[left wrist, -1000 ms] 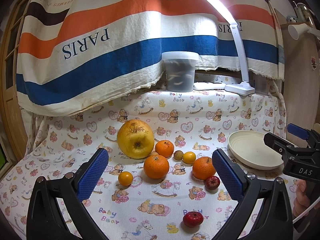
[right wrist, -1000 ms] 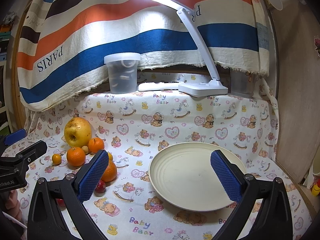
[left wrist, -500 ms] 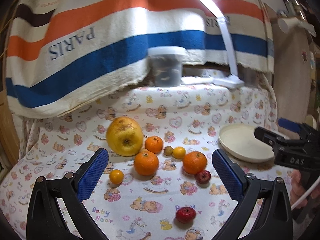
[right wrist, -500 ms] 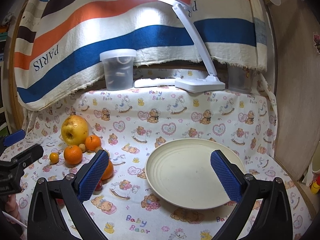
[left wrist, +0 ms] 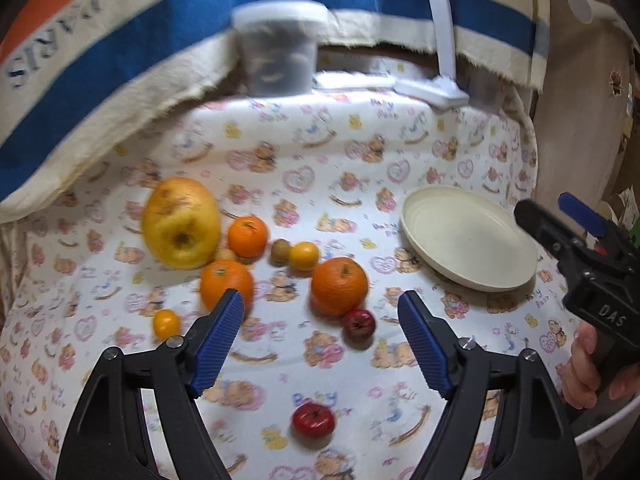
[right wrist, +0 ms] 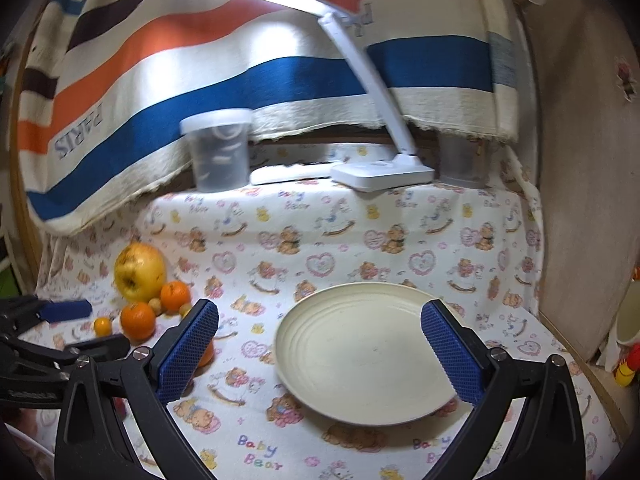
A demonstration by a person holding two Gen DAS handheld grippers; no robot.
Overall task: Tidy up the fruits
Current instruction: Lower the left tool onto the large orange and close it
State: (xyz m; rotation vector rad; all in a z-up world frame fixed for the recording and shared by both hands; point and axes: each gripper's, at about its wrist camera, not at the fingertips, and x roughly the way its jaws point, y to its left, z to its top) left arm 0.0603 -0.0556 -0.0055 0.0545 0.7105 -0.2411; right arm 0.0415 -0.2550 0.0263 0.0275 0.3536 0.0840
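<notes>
In the left wrist view my left gripper (left wrist: 320,312) is open and empty, above the cloth, with an orange (left wrist: 339,285) and a small red fruit (left wrist: 359,323) between its fingers. A big yellow fruit (left wrist: 181,229), two more oranges (left wrist: 226,289) (left wrist: 247,236), small yellow fruits (left wrist: 304,256) (left wrist: 165,323), a brown one (left wrist: 281,251) and a red fruit (left wrist: 313,420) lie around. A cream plate (left wrist: 468,236) sits right. My right gripper (right wrist: 319,322) is open and empty over the plate (right wrist: 372,352); it also shows in the left wrist view (left wrist: 576,256).
A clear lidded tub (left wrist: 280,52) and a white desk lamp base (left wrist: 434,90) stand on the back ledge under a striped towel (right wrist: 200,80). A wooden wall (right wrist: 580,200) borders the right side. The left gripper's body (right wrist: 44,344) shows at the left of the right wrist view.
My left gripper has moved forward and down toward the fruits; the orange and small red fruit now sit between its fingers. The right gripper tilted slightly, staying over the plate.
</notes>
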